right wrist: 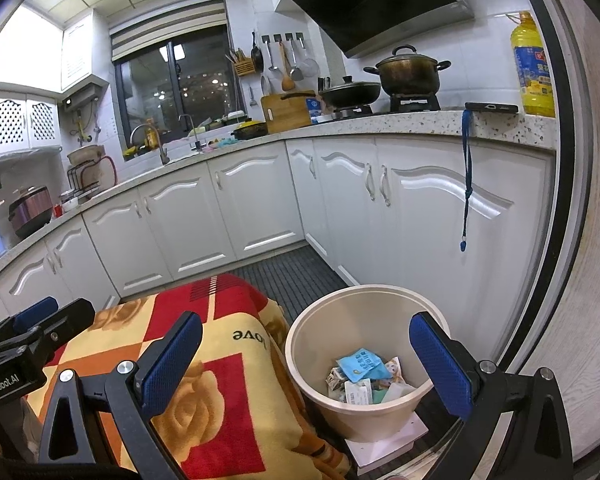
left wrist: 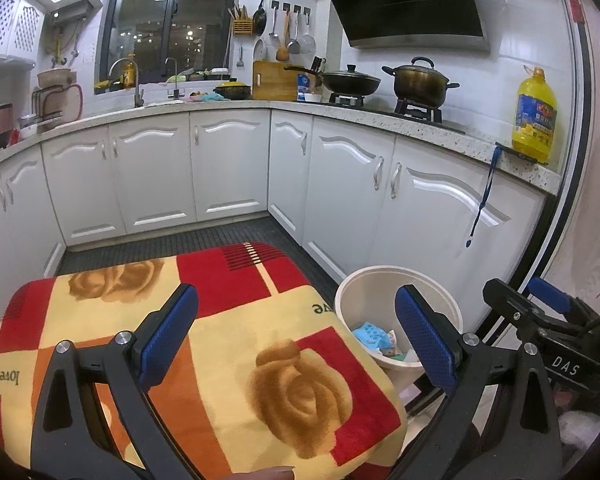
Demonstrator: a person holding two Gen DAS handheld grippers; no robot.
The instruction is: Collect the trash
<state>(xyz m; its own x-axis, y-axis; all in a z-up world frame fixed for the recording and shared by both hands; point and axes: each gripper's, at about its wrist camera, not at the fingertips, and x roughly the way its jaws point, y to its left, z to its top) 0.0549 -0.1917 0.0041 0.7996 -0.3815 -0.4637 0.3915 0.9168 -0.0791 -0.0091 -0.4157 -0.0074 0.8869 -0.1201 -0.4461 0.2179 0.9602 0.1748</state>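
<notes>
You hold both the left gripper (left wrist: 296, 332) and right gripper (right wrist: 306, 364) wide open and empty above the rose-patterned blanket-covered surface (left wrist: 228, 344), since the crumpled wrappers (right wrist: 364, 376) already lie inside the cream round plastic bin (right wrist: 320, 332) just beside it.

Beside the bin (right wrist: 300, 364), whose smooth cream plastic wall had a dull sheen, a soft, fuzzy cloth blanket (right wrist: 228, 384) printed with roses lay matt. Inside the bin, the wrappers (right wrist: 360, 364) looked like thin glossy plastic film and crumpled paper. Behind the bin, the cabinet doors (right wrist: 432, 208) were smooth white lacquer with a gloss, fitted with shiny metal handles (right wrist: 384, 186). Above them the countertop (right wrist: 420, 124) showed speckled polished stone. On it the pot (right wrist: 408, 70) was tarnished metal, the oil bottle (right wrist: 534, 68) clear plastic. The floor mat (right wrist: 296, 276) behind the bin looked dark, ribbed and matt. The left gripper (left wrist: 296, 336) and right gripper (right wrist: 306, 364) had textured blue pads (right wrist: 172, 364) on matt black plastic, with bright metal bolts.
</notes>
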